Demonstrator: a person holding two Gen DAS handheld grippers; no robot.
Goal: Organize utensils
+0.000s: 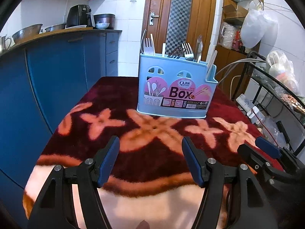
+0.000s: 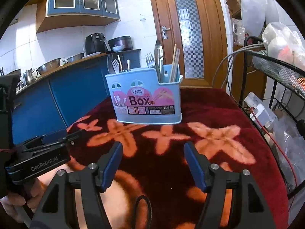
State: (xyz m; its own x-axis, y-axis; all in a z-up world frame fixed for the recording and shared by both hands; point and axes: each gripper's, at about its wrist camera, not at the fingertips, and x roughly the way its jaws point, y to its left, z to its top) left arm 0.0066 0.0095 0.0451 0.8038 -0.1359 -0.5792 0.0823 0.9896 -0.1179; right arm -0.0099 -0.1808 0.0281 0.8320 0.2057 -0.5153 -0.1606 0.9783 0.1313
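Utensil handles (image 1: pixel 172 54) hidden inside holder (image 1: pixel 175 93)

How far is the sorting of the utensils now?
It looks almost done. Forks, chopsticks and other utensils stand in the blue box. The left gripper and right gripper are open and empty. No loose utensil shows on the cloth.

Both the left gripper (image 1: pixel 150 160) and right gripper (image 2: pixel 152 164) show black frames, blue pads (image 1: pixel 108 162) and silver pivot screws; white "GenRobot.AI" lettering marks the left gripper's casing.
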